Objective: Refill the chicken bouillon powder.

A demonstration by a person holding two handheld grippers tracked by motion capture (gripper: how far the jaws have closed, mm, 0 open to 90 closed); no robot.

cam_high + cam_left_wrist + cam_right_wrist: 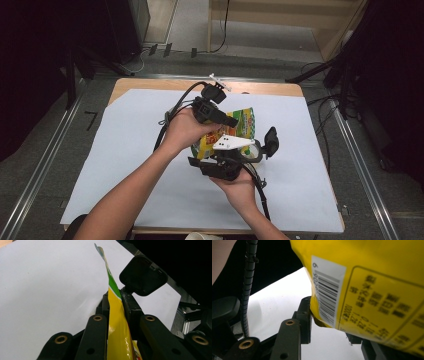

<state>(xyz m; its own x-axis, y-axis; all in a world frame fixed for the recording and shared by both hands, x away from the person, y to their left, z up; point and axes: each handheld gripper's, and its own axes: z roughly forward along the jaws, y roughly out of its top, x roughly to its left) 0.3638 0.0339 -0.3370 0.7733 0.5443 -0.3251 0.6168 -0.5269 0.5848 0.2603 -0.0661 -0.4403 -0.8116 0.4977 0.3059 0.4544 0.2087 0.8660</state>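
Snack bag held between two grippers: keep both holds even

Snack bag (235,131), yellow and green, is lifted off the surface (125,165) near its middle, closer to the far edge than the near one, above the white sheet (300,150) that covers most of it.

The left gripper (220,116) comes at the bag from the far side. In the left gripper view its jaws are closed tight on the thin, flattened edge of the bag (117,322), which runs up between them. The right gripper (232,155) holds from the near side. In the right gripper view its jaws pinch the lower edge of the bag (367,290) beside the barcode label (328,293).

The step in hand looks like pulling or repositioning the bag with both tools. To do it well:
- keep both holds on the seams, not the puffed body, so the contents are not crushed
- move the hands apart slowly and evenly, so the film does not slip out of one hold
- keep the trailing cable (165,127) away from the bag
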